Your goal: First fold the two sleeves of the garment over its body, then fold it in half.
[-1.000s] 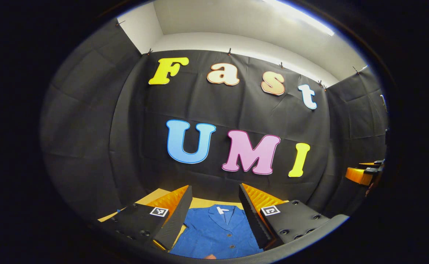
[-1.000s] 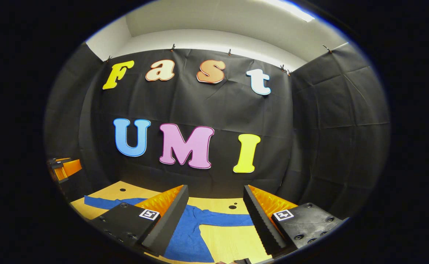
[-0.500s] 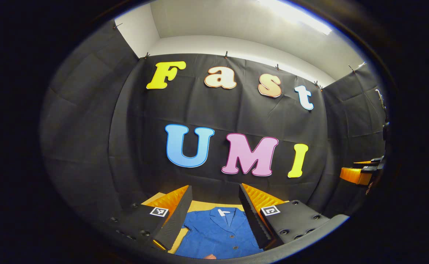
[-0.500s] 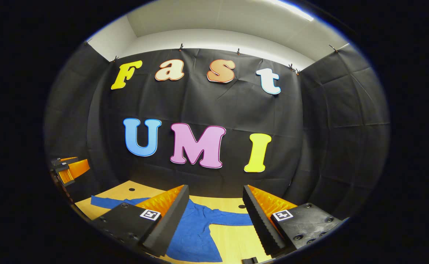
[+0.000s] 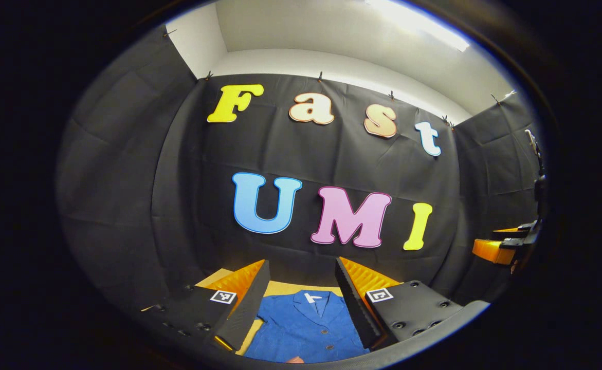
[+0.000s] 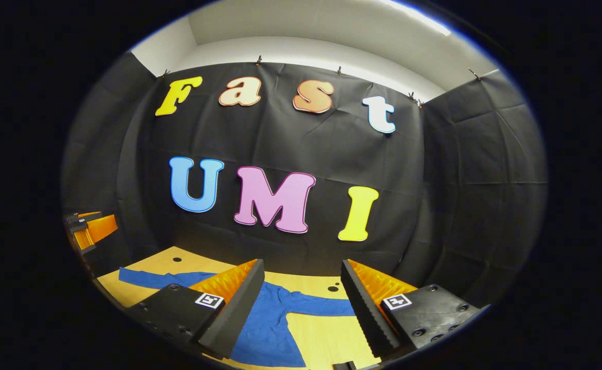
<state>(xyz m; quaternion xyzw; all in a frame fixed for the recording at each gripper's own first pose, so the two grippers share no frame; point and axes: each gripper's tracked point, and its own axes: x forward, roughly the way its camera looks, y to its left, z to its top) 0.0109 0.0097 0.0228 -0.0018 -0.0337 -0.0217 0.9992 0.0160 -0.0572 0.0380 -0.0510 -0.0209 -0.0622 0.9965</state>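
A blue buttoned garment point(image 5: 306, 326) lies flat on the wooden table point(image 5: 280, 287), its collar toward the far wall. My left gripper point(image 5: 301, 295) hangs open above its chest, with nothing between the fingers. In the right gripper view the same garment point(image 6: 267, 329) lies spread, one sleeve point(image 6: 149, 278) stretched out to the left and the other sleeve point(image 6: 316, 307) out to the right. My right gripper point(image 6: 301, 293) is open above the right side of the body, holding nothing. The other gripper point(image 6: 87, 231) shows at the far left edge, and likewise the other gripper point(image 5: 504, 246) at the far right of the left gripper view.
The black cloth wall point(image 6: 290, 216) stands close behind the table's far edge. Small dark holes point(image 6: 332, 288) dot the tabletop point(image 6: 321, 339) near the right sleeve. Bare wood shows to the right of the garment's body.
Both views shifted only slightly. The right gripper view tilted down a little, showing more of the table and the left sleeve. The garment has not moved and both grippers stay open.
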